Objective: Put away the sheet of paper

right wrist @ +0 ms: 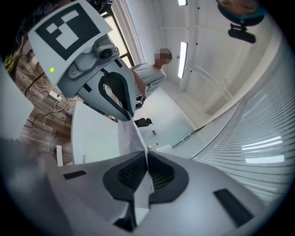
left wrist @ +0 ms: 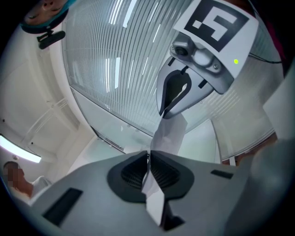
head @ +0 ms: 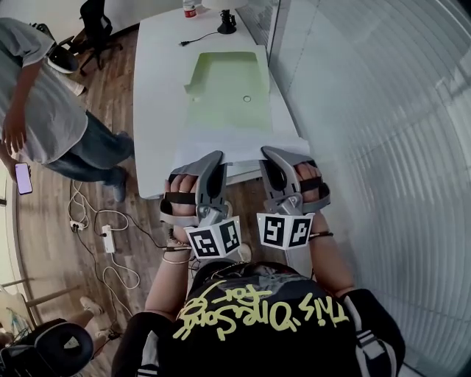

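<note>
A white sheet of paper [head: 243, 147] hangs over the near edge of the white table [head: 158, 110], stretched between my two grippers. My left gripper [head: 216, 156] is shut on its left part, and my right gripper [head: 266, 152] is shut on its right part. In the left gripper view the paper [left wrist: 168, 133] runs from my own jaws [left wrist: 148, 156] to the right gripper [left wrist: 177, 94]. In the right gripper view the paper [right wrist: 129, 136] runs from my jaws [right wrist: 146, 156] to the left gripper [right wrist: 117, 94]. A pale green folder [head: 224, 88] lies open on the table beyond the sheet.
A person [head: 51, 110] stands at the left holding a phone [head: 23, 178]. A glass wall with blinds [head: 368, 147] runs along the right. A power strip and cables [head: 108, 239] lie on the wooden floor. A bottle [head: 190, 9] and a black stand [head: 227, 24] sit at the table's far end.
</note>
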A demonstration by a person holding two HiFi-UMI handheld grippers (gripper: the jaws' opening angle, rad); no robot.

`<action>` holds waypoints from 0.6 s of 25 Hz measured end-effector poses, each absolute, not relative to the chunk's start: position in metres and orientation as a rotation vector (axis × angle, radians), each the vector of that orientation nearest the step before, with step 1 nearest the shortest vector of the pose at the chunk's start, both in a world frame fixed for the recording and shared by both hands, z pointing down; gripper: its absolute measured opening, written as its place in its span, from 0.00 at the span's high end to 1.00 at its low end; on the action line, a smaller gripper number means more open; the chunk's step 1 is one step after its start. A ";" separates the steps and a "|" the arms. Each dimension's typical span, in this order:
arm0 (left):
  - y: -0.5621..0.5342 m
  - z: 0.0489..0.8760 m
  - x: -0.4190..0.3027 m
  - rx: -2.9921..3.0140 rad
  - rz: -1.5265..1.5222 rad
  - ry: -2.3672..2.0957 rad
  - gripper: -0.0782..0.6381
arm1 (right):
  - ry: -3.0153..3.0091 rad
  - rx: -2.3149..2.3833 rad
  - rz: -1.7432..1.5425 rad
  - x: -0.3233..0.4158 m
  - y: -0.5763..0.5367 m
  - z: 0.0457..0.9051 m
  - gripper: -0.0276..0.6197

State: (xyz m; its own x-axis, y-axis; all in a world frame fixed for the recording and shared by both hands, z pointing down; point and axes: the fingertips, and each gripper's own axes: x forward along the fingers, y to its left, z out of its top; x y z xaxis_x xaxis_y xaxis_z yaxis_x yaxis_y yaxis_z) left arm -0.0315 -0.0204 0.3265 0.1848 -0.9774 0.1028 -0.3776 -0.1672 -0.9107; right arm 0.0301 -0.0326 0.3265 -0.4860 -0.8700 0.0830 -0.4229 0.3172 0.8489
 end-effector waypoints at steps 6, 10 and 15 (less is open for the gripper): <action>-0.048 0.331 -0.037 -1.692 -0.974 1.290 0.86 | -2.041 1.129 -1.062 0.025 -0.060 0.331 0.95; -0.054 0.330 -0.044 -1.702 -0.971 1.286 0.86 | -2.032 1.127 -1.054 0.017 -0.066 0.330 0.95; -0.059 0.333 -0.045 -1.707 -0.971 1.276 0.86 | -2.027 1.128 -1.049 0.016 -0.071 0.332 0.95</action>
